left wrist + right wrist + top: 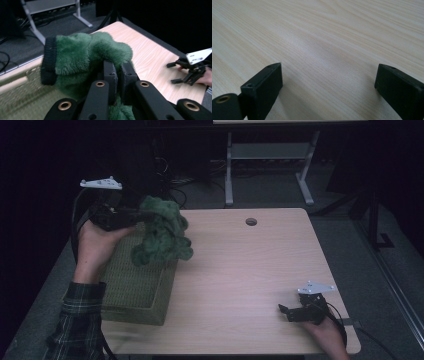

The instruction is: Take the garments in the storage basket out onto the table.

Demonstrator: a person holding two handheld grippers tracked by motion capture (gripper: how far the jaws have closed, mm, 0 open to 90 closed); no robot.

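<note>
Green fuzzy plush garment with a dark knitted cuff (162, 231) hangs from the left gripper (132, 215), its fingers (111, 75) pinched narrow on the fabric, above the far rim of the olive woven fabric basket (135, 287) at the counter's (245, 270) left edge — long axis drooping downward. Bare wood spreads rightward; the right gripper (287, 312) rests near the front right corner, fingers (263, 86) wide, holding nothing

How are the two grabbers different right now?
The left gripper is shut on a fuzzy green cloth; the right gripper is open and holds nothing. The left is raised above the basket; the right sits low by the table. Both have black jaws.
</note>
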